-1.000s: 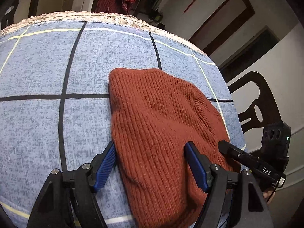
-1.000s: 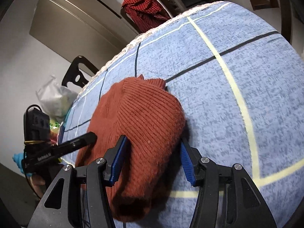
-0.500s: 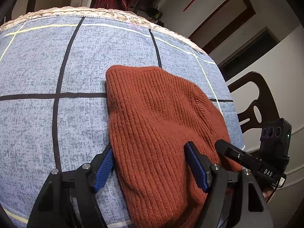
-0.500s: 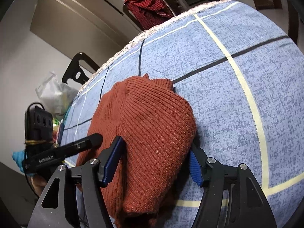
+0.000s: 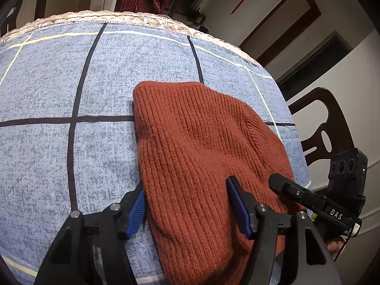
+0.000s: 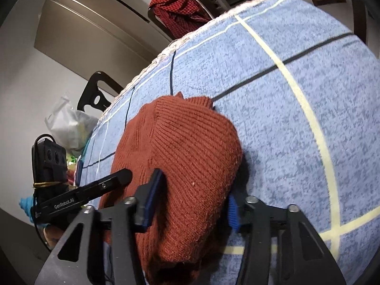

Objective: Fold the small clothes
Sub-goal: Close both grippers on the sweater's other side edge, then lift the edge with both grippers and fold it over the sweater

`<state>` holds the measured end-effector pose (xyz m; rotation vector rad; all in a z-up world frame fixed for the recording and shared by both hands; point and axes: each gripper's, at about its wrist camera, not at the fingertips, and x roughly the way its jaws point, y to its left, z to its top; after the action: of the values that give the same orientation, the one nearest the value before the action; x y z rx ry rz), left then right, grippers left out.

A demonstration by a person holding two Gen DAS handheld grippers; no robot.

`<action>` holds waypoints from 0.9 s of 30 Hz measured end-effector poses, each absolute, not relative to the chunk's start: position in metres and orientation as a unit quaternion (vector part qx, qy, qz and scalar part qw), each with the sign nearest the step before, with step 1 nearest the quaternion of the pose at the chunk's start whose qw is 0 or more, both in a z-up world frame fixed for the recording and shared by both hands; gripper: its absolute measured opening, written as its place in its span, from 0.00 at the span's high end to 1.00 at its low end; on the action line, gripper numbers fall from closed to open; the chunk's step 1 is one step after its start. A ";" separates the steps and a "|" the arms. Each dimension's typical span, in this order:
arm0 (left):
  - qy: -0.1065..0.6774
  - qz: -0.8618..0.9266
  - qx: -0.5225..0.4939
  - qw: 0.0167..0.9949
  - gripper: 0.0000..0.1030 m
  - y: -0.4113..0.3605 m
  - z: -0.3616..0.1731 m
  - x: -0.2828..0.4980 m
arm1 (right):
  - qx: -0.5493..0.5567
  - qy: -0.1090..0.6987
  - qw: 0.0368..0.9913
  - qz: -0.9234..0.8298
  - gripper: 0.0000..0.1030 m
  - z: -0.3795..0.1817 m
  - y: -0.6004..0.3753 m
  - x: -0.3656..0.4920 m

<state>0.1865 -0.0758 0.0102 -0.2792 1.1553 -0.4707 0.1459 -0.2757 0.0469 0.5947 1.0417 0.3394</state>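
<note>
While both tongs sit low over the table, we log this:

Hat: rust-red ribbed knit hat (image 5: 201, 156) lies on the blue grid tablecloth (image 5: 71, 83), near the cloth's near edge; in the right wrist view the hat (image 6: 190, 156) bunches up into a hump toward 6 o'clock.

Left gripper (image 5: 187, 204): straddles the hat's near-left part. Jaws have just been closing, hat fabric between them. Blue pad at 8 o'clock touches the hat's left edge; the other pad lies on top of the knit at 4 o'clock. We cannot tell if they pinch yet.

Right gripper (image 6: 192, 201): straddles the hat's right side. Jaws have just been closing too. Both blue pads press into the knit, and the fabric bulges up between them, so we read it as clamped on the hat.

Cross views: each camera catches the other tool's black finger resting on the hat, at 4 o'clock in the left view, 9 o'clock in the right.

Background: red checked cloth (image 6: 180, 7) draped on a chair at 12 o'clock; dark wooden chair (image 5: 325, 123) at 3 o'clock; white plastic bag (image 6: 66, 128) at 9 o'clock.
</note>
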 end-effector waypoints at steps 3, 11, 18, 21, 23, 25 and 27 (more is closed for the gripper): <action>0.536 -0.215 -0.129 0.806 0.43 -0.077 0.012 0.185 | 0.275 0.482 0.817 0.157 0.65 0.050 -0.273 0.144; 0.518 -0.212 -0.117 0.821 0.61 -0.074 0.026 0.180 | 0.256 0.466 0.835 0.143 0.74 0.065 -0.263 0.139; 0.504 -0.221 -0.121 0.826 0.64 -0.065 0.044 0.174 | 0.259 0.450 0.841 0.151 0.76 0.084 -0.253 0.132; 0.490 -0.216 -0.109 0.837 0.64 -0.056 0.055 0.166 | 0.259 0.448 0.840 0.164 0.77 0.092 -0.243 0.129; 0.486 -0.214 -0.113 0.840 0.64 -0.047 0.061 0.163 | 0.257 0.446 0.840 0.171 0.77 0.096 -0.233 0.127; 0.483 -0.209 -0.120 0.842 0.64 -0.034 0.066 0.160 | 0.254 0.445 0.840 0.179 0.77 0.100 -0.221 0.126; 0.476 -0.200 -0.120 0.848 0.64 -0.018 0.072 0.156 | 0.257 0.444 0.837 0.191 0.77 0.103 -0.209 0.126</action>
<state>0.1560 -0.0183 0.0723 -0.2536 1.0031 -0.4224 0.1265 -0.2094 0.1029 0.5448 0.9394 0.4032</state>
